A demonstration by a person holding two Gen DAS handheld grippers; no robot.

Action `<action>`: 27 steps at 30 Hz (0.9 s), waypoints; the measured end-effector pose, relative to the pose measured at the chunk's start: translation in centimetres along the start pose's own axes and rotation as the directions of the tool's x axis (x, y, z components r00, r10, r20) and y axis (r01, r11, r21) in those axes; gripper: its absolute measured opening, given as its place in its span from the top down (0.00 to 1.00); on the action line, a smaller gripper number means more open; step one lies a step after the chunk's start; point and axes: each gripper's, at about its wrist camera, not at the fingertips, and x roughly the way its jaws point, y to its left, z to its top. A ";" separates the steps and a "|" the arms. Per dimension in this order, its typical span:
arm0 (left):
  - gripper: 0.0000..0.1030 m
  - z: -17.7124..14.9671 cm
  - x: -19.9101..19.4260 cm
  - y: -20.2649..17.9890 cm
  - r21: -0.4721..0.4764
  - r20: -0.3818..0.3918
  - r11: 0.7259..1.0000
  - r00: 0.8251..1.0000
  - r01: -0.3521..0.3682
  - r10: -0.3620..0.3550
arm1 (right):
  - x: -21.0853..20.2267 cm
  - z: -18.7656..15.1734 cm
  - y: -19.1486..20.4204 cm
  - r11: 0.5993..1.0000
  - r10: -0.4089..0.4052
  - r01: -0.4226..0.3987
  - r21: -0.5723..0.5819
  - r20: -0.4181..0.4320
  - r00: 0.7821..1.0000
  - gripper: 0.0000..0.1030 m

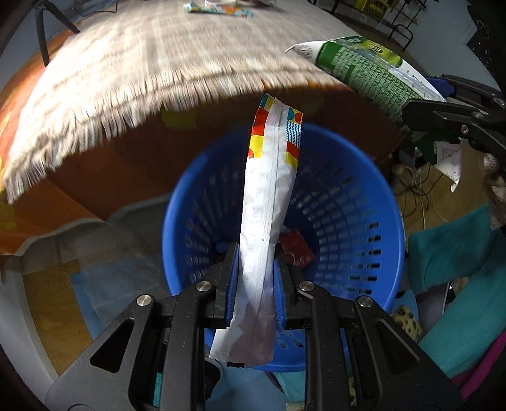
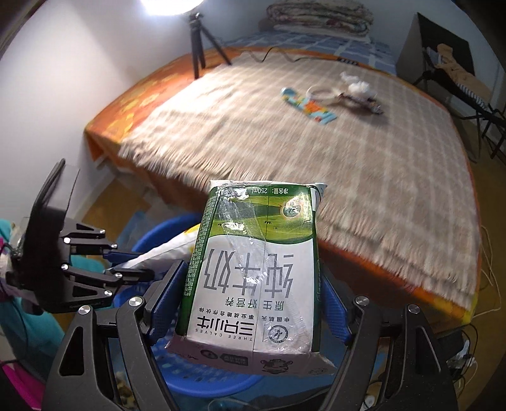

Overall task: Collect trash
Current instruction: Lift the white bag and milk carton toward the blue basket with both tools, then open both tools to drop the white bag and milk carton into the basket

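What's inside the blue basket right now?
One red wrapper lies at the bottom of the basket. The white wrapper held by the left gripper hides the middle.

A bed (image 2: 363, 177) is seen filling the centre and right of the right wrist view, covered by a beige checked blanket (image 2: 284, 142) with a fringed edge; an orange patterned sheet (image 2: 126, 107) is exposed along its left side. A pale wall (image 2: 79, 63) is seen at the upper left, and a bright lamp glare (image 2: 172, 4) is cut off at the top edge. A small black tripod (image 2: 200, 41) is stood on the bed near the wall. Folded quilts (image 2: 319, 15) are piled at the top centre. A dark folding chair (image 2: 449, 66) is placed at the upper right. Wooden floor (image 1: 57, 309) is shown at the lower left of the left wrist view, and cables (image 1: 420, 189) are strewn on the floor at the right.
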 end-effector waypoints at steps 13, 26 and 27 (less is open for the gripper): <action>0.82 -2.2 2.9 -0.4 0.001 -0.095 1.000 0.995 0.010 -0.009 | 3.5 -2.9 2.6 0.998 0.037 -0.042 -0.046 -0.118 0.992 0.24; 0.82 -2.3 4.6 -0.6 0.002 -0.151 1.000 0.988 0.012 -0.012 | 6.0 -4.4 2.4 0.997 0.068 -0.070 -0.007 -0.196 0.978 0.24; 0.82 -2.3 4.6 -0.7 0.002 -0.152 1.000 0.988 0.013 -0.012 | 6.2 -4.3 2.4 0.997 0.069 -0.072 -0.005 -0.198 0.978 0.24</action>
